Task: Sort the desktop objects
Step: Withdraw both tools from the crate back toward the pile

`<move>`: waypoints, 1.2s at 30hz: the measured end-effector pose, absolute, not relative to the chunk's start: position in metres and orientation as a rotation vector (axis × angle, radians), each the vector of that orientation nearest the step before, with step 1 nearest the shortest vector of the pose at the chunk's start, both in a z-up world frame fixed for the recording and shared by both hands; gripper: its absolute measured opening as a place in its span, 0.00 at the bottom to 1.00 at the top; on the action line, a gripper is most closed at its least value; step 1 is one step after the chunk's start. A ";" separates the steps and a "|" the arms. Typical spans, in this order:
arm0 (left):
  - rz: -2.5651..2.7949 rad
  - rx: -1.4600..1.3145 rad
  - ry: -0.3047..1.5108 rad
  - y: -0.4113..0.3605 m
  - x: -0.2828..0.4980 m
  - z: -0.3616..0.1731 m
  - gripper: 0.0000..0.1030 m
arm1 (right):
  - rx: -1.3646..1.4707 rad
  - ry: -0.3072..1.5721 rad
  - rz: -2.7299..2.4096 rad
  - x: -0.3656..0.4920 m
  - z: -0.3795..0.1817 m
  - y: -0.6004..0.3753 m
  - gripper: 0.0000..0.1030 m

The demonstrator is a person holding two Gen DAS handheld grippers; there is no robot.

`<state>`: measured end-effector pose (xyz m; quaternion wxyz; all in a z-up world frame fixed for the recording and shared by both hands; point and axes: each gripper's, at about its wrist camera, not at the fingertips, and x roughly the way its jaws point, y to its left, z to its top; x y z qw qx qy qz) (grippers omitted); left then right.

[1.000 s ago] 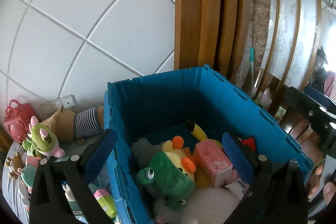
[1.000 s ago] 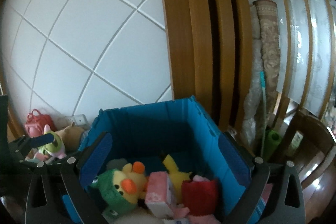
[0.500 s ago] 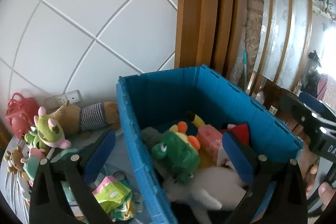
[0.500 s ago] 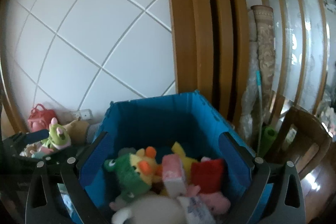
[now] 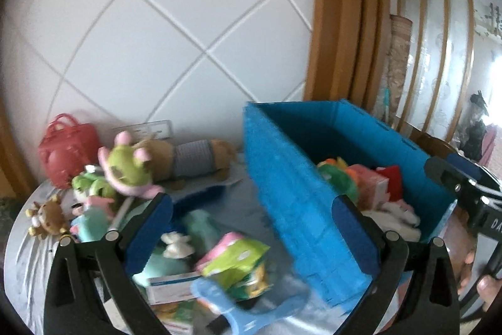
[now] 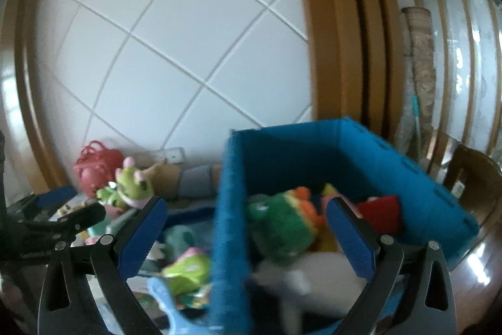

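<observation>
A blue plastic crate [image 5: 295, 203] stands on the table and holds plush toys, among them a green frog-duck plush [image 6: 282, 225], a pink box [image 5: 367, 181] and a red plush [image 6: 382, 212]. It also shows in the right wrist view [image 6: 229, 209]. My left gripper [image 5: 251, 228] is open and empty, hovering above the crate's left wall and the loose items beside it. My right gripper [image 6: 244, 234] is open and empty above the crate's near left corner. A green-pink snack packet [image 5: 238, 253] and a light blue plastic piece [image 5: 219, 300] lie left of the crate.
Left of the crate lie a red toy bag [image 5: 67, 146], a green dragon plush [image 5: 125, 168], a striped bear plush [image 5: 188, 159], a small brown plush [image 5: 47, 215] and a teal plush [image 5: 197, 225]. A tiled wall stands behind. A wooden frame [image 5: 342, 21] and a chair [image 6: 470, 178] are on the right.
Both grippers have swung left and pulled back from over the crate's inside. The crate now sits to the right, and the loose items on the table have come into view. Both stay open.
</observation>
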<state>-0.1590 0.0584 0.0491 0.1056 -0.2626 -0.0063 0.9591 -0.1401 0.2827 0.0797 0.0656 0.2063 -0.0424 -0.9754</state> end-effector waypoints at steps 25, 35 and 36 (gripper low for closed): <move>2.979 -1.321 -0.191 -0.219 -0.092 -0.117 1.00 | 1.131 -0.274 -2.437 -0.140 -0.116 0.073 1.00; 2.877 -1.475 -0.106 -0.194 -0.124 -0.159 1.00 | 1.266 -0.269 -2.354 -0.175 -0.160 0.061 1.00; 2.863 -1.484 -0.109 -0.192 -0.128 -0.163 1.00 | 1.284 -0.264 -2.353 -0.176 -0.164 0.060 1.00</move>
